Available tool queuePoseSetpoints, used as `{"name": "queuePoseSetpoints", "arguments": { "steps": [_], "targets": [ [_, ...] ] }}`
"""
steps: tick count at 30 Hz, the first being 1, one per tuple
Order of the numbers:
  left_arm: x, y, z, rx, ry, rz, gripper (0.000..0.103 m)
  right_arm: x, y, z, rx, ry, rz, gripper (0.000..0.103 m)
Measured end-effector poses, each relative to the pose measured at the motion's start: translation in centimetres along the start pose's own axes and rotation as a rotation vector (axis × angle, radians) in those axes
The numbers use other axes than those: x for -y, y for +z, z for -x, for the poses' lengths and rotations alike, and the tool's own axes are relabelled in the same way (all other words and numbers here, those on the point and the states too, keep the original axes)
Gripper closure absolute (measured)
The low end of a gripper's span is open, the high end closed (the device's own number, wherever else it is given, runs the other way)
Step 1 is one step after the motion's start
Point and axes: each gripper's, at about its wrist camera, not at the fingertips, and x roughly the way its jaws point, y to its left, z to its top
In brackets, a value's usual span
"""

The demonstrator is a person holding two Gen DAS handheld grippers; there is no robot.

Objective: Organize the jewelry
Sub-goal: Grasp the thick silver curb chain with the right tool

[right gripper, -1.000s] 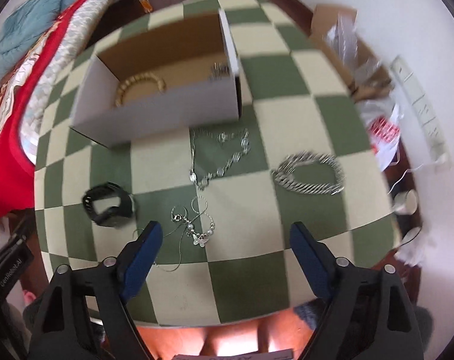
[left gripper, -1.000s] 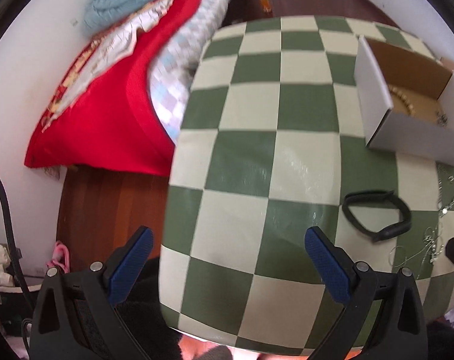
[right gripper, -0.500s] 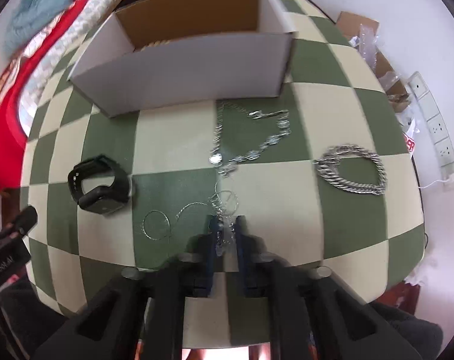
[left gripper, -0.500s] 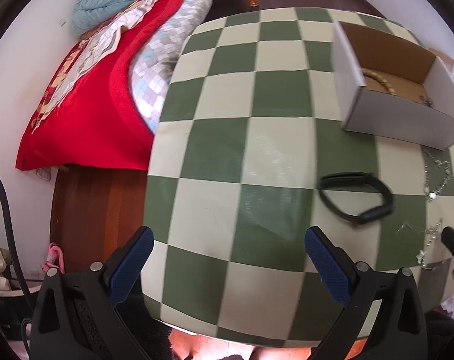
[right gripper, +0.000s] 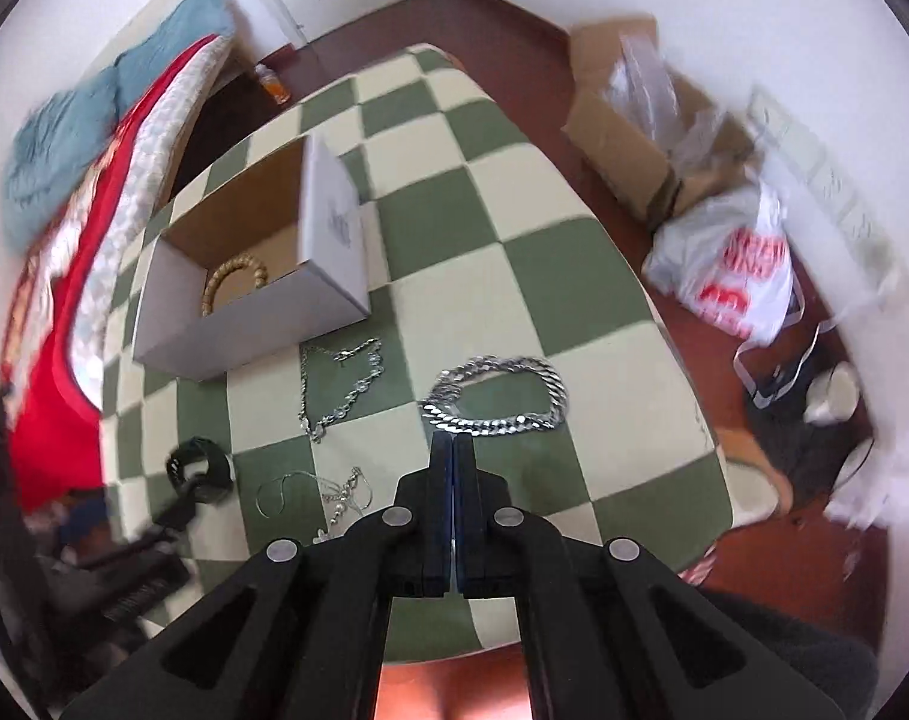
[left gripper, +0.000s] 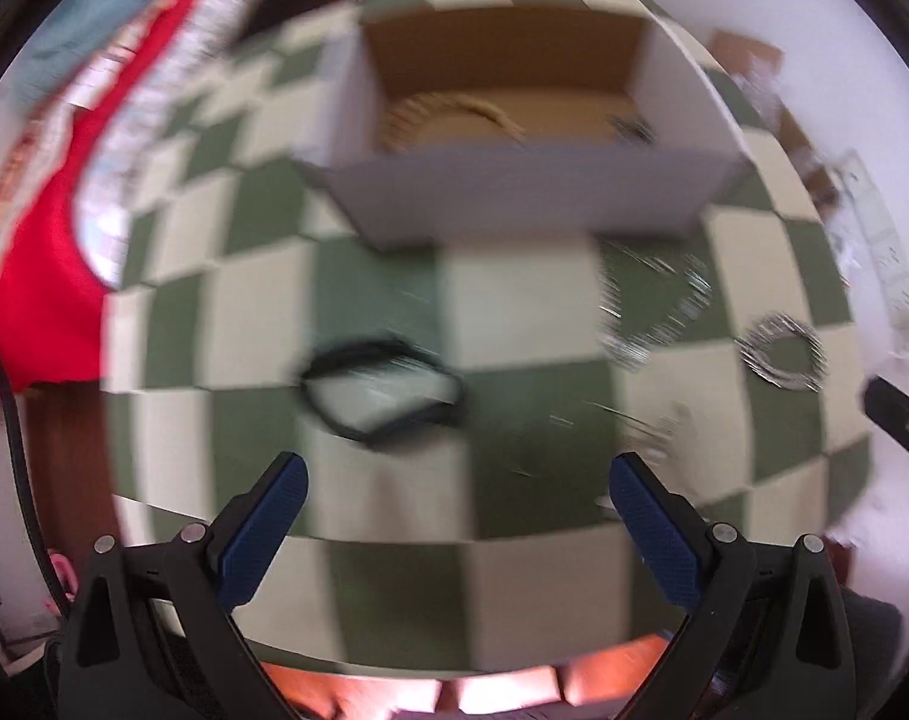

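Observation:
A white cardboard box (right gripper: 256, 324) stands open on the checked table (right gripper: 514, 276), with a beaded bracelet (right gripper: 232, 282) inside. In front of it lie a thin silver necklace (right gripper: 346, 384), a thick silver chain (right gripper: 496, 396), a pearl-and-wire piece (right gripper: 334, 498) and a black band (right gripper: 199, 471). My right gripper (right gripper: 453, 444) is shut with nothing seen between its pads, its tip just short of the thick chain. My left gripper (left gripper: 454, 480) is open and empty above the table's near edge; the black band (left gripper: 382, 390) lies just beyond it, and the box (left gripper: 514, 192) is farther back. The left wrist view is blurred.
A bed with red and blue covers (right gripper: 58, 198) runs along the table's left side. On the floor to the right are a brown carton (right gripper: 634, 120) and a white plastic bag (right gripper: 736, 264). The right gripper's tip (left gripper: 898, 420) shows at the left wrist view's right edge.
My right gripper shut, then swung right from the pearl-and-wire piece, which stays on the table, toward the thick chain. My left gripper moved right to face the black band and box.

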Motion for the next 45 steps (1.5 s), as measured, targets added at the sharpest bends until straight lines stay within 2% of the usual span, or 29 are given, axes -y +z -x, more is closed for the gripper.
{"name": "queuePoseSetpoints", "arguments": {
  "steps": [1, 2, 3, 4, 5, 7, 11, 12, 14, 15, 16, 20, 23, 26, 33, 38, 45],
  "targets": [
    [0.7, -0.1, -0.5, -0.021, -0.021, -0.005, 0.001, 0.4, 0.3, -0.3, -0.017, -0.005, -0.001, 0.102],
    [1.7, -0.2, -1.0, -0.034, -0.025, -0.015, 0.001, 0.8, 0.5, -0.7, -0.038, -0.014, -0.001, 0.097],
    [2.2, -0.3, -1.3, -0.039, -0.029, -0.023, 0.001, 1.3, 0.8, -1.2, -0.057, -0.022, -0.01, 0.082],
    [3.2, -0.4, -1.9, -0.049, -0.023, -0.039, 0.002, 1.6, 0.8, -1.6, -0.068, -0.021, -0.014, 0.072],
    [4.0, -0.4, -2.4, -0.058, -0.009, -0.051, 0.003, 1.9, 0.9, -1.8, -0.072, -0.024, -0.016, 0.055],
    [5.1, -0.4, -3.1, -0.061, 0.022, -0.068, 0.009, 3.0, 1.0, -2.0, -0.071, -0.043, -0.028, 0.052],
    [5.9, -0.2, -3.3, -0.018, 0.055, -0.056, 0.011, 4.3, 1.4, -2.6, -0.077, -0.048, -0.049, 0.052],
    [5.9, -0.1, -3.2, -0.007, 0.047, -0.053, 0.018, 4.5, 1.5, -2.7, -0.077, -0.047, -0.053, 0.051],
    [5.8, -0.2, -2.6, 0.023, 0.007, -0.048, 0.047, 4.6, 1.9, -3.5, -0.083, -0.044, -0.05, 0.051],
    [5.8, -0.2, -2.4, 0.03, -0.002, -0.048, 0.082, 4.5, 2.2, -3.9, -0.086, -0.052, -0.043, 0.051],
    [5.8, -0.1, -2.3, 0.025, 0.012, -0.054, 0.1, 4.4, 2.4, -4.4, -0.09, -0.056, -0.037, 0.051],
    [4.7, 0.1, -2.5, 0.009, 0.0, -0.045, 0.101, 3.8, 3.1, -6.7, -0.118, -0.095, -0.014, 0.05],
    [2.7, -0.1, -2.5, -0.008, -0.032, -0.009, 0.101, 2.2, 3.2, -7.2, -0.093, -0.147, 0.056, 0.052],
    [0.7, -0.4, -1.4, -0.004, -0.054, 0.018, 0.101, 1.0, 2.6, -7.3, -0.076, -0.161, 0.099, 0.094],
    [-3.1, -0.4, 2.5, 0.012, -0.141, 0.098, 0.101, 1.0, 0.5, -6.6, -0.061, -0.053, 0.033, 0.095],
    [-4.9, 0.5, 6.2, 0.087, -0.167, 0.106, 0.101, 0.0, -0.7, -3.9, -0.02, 0.028, 0.024, 0.095],
    [-6.7, 1.0, 11.4, 0.185, -0.2, 0.088, 0.101, -1.9, -0.5, 0.6, 0.031, 0.084, 0.046, 0.095]
  ]
}}
